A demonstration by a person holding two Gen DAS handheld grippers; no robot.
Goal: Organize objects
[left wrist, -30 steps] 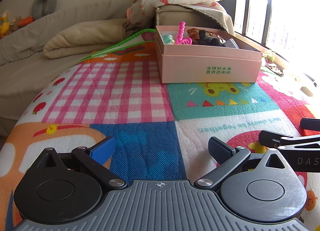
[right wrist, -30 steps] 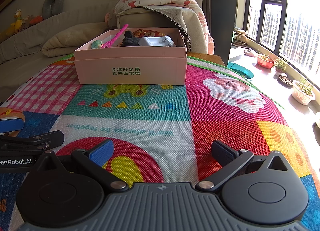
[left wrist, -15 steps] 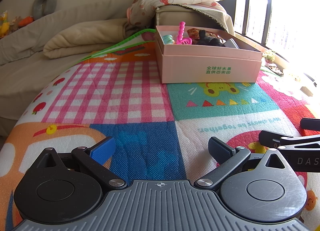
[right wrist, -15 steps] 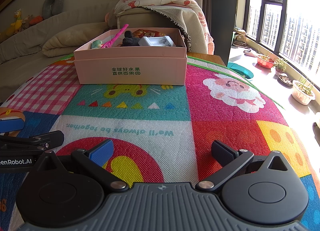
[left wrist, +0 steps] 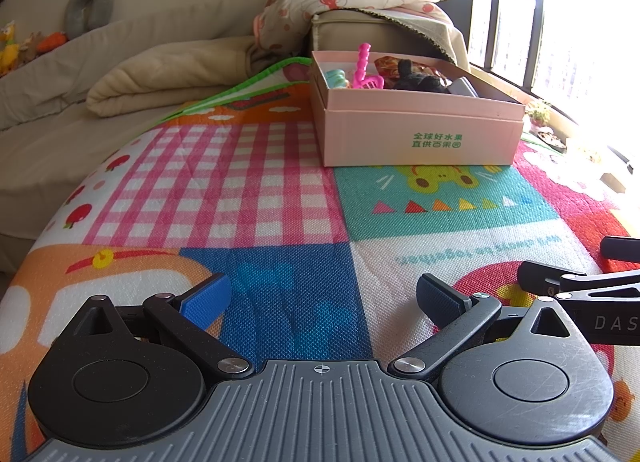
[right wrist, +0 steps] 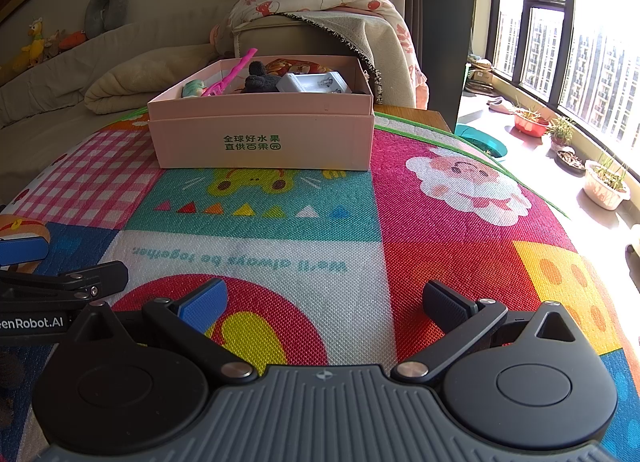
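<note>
While both tools sit spread wide and empty, the left gripper (left wrist: 324,298) and right gripper (right wrist: 326,300) rest low on the play mat (right wrist: 440,262) — the pink box (right wrist: 262,138) well ahead, holding toys.

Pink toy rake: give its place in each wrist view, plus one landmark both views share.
Left wrist: pink toy rake stands upper centre, in the box's near-left part.
Right wrist: it leans upper left of centre, above the box's left half.
Shared landmark: green print on the pink box.

Nothing has moved over the last second (both views look the same throughout).
</note>
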